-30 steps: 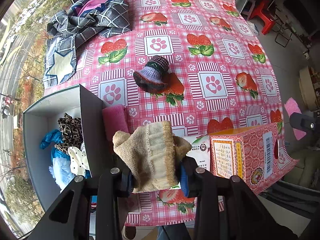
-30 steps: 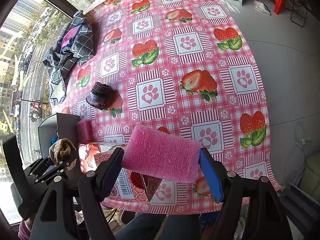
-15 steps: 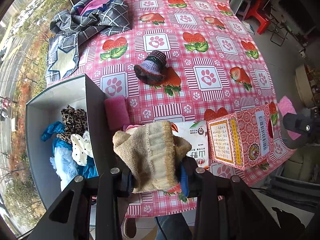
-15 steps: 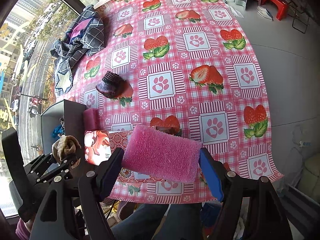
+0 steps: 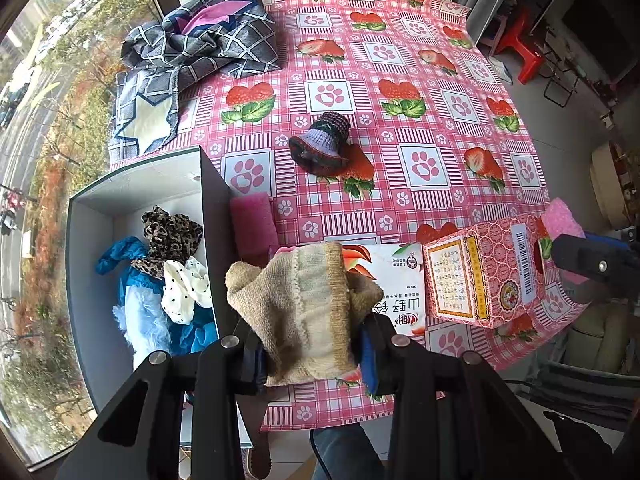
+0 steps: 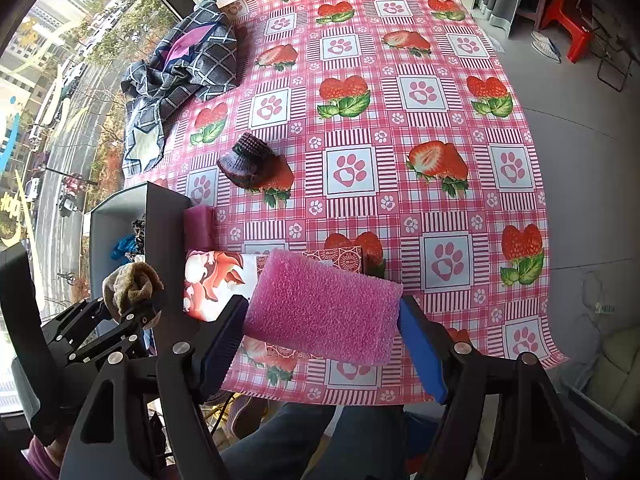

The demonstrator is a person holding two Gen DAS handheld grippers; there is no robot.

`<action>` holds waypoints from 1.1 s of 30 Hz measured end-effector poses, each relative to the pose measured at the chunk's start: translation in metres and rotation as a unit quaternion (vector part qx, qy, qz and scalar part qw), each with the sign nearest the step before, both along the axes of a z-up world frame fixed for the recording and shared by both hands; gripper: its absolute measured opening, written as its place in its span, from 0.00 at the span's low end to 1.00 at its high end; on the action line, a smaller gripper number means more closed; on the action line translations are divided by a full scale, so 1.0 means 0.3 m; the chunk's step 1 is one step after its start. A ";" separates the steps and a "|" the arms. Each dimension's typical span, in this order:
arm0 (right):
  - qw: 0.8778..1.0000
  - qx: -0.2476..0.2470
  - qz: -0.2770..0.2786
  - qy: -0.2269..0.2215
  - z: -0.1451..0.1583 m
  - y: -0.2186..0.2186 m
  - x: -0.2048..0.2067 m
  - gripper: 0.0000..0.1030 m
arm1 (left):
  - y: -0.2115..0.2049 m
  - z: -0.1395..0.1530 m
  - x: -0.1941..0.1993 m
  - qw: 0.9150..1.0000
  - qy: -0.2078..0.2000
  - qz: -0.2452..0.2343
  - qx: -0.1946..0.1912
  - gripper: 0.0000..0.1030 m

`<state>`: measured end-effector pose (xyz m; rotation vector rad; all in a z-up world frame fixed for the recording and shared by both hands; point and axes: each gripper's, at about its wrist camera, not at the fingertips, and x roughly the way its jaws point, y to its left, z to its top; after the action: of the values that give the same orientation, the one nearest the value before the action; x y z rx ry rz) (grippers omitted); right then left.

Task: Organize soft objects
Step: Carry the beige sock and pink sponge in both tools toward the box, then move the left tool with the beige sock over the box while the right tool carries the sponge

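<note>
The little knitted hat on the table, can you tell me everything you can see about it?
The knitted hat is a small doll-sized hat of wool yarn. Its rounded top is dark with reddish flecks, below that comes a pale lilac band, and the floppy brim is dark with a reddish edge. It lies tipped on its side on the tablecloth, partly covering a printed strawberry. Nothing else touches it; both grippers are away from it.

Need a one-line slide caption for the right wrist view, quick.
Right gripper carries a pink sponge above the strawberry tablecloth; left gripper holds a beige sock near the grey box.
</note>
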<state>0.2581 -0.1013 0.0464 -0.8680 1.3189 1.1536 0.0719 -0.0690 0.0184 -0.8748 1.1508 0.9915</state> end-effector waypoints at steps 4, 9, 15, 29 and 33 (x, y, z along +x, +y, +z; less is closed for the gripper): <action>1.000 0.001 0.011 -0.001 0.002 0.003 -0.026 0.74 | -0.006 0.008 -0.022 1.000 -0.002 0.007 0.003 0.37; 1.000 0.002 0.024 -0.003 0.007 0.005 -0.060 0.74 | -0.013 0.017 -0.046 1.000 -0.003 0.017 0.007 0.37; 0.999 0.003 0.038 -0.003 0.010 0.014 -0.094 0.74 | -0.022 0.028 -0.080 1.000 -0.004 0.029 0.011 0.37; 0.998 0.005 0.064 -0.005 0.014 0.036 -0.166 0.74 | -0.029 0.045 -0.151 0.998 -0.007 0.055 0.020 0.37; 0.997 0.004 0.072 -0.005 0.013 0.044 -0.191 0.74 | -0.028 0.048 -0.182 0.998 -0.008 0.065 0.022 0.37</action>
<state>0.2007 -0.0882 0.0502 -0.9746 1.2584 1.2644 0.0173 -0.0774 0.0327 -0.9298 1.0663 1.1097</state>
